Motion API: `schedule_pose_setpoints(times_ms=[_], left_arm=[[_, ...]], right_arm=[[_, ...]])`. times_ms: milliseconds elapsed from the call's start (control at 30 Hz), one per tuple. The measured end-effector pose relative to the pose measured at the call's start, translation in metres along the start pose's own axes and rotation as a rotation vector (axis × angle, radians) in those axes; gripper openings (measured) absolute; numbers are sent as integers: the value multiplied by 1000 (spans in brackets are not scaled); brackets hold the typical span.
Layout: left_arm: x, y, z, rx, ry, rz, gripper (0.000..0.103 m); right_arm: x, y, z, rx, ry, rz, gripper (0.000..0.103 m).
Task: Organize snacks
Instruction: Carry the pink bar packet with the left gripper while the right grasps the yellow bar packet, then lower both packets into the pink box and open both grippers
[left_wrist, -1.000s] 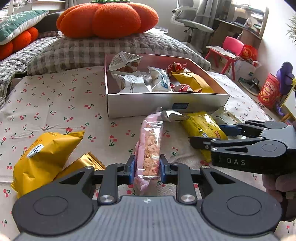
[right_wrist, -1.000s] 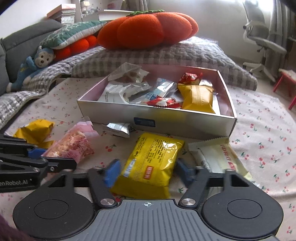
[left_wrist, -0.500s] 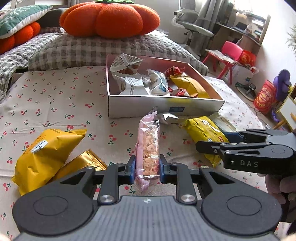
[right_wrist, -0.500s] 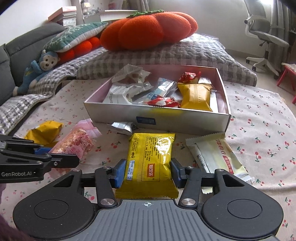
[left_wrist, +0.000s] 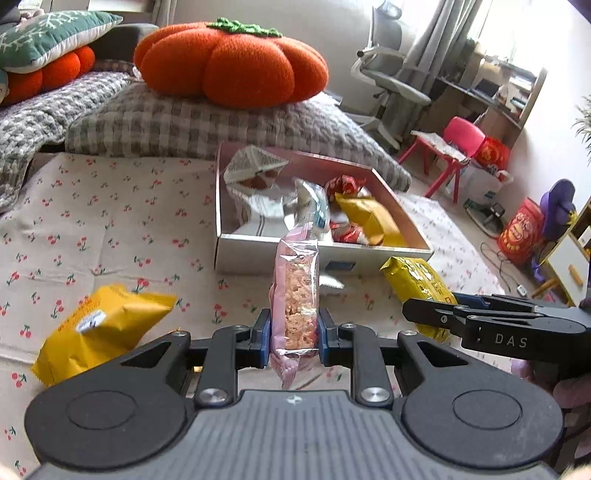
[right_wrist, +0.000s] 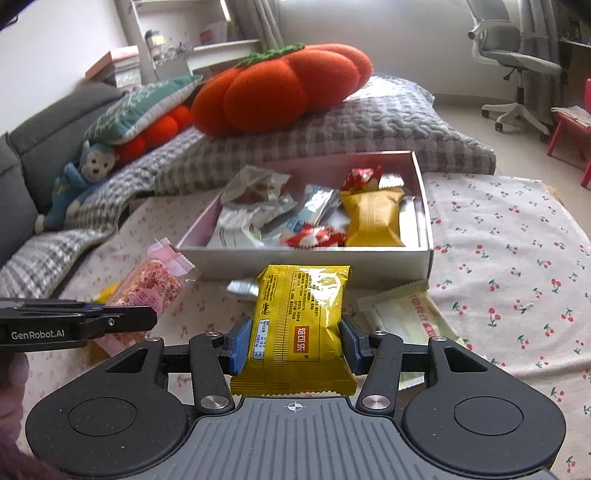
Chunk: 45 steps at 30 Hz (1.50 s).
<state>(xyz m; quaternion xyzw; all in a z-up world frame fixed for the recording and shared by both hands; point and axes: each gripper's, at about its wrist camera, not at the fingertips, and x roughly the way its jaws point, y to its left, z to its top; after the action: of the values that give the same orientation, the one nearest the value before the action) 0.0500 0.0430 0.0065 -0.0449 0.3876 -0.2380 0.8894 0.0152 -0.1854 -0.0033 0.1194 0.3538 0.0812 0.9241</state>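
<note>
Grippers in use: two. Left gripper (left_wrist: 294, 334) is clamped on one pink snack bar (left_wrist: 295, 291), held above the cherry-print cloth (left_wrist: 110, 221). Right gripper (right_wrist: 293, 345) is clamped on one yellow snack packet (right_wrist: 301, 321), likewise held clear of the cloth. One open box (right_wrist: 306, 258) lies just beyond both; several wrapped snacks lie inside, count uncertain. On the cloth: one yellow pouch (left_wrist: 99, 328), one cream bar (right_wrist: 402, 317), one small silver packet (right_wrist: 242, 288).
</note>
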Motion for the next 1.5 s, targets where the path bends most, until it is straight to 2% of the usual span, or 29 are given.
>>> schedule_pose_setpoints(times_ms=[267, 767, 1100, 1500], left_arm=[[10, -11, 20, -11, -30, -17, 22], [62, -16, 56, -89, -52, 1, 22], [91, -5, 65, -135, -35, -10, 22], [105, 7, 66, -140, -43, -15, 22]], right_arm=[[-3, -9, 14, 40, -30, -5, 49], [5, -26, 47, 60, -61, -42, 50], [45, -36, 81, 118, -70, -32, 50], [95, -34, 91, 144, -39, -79, 50]])
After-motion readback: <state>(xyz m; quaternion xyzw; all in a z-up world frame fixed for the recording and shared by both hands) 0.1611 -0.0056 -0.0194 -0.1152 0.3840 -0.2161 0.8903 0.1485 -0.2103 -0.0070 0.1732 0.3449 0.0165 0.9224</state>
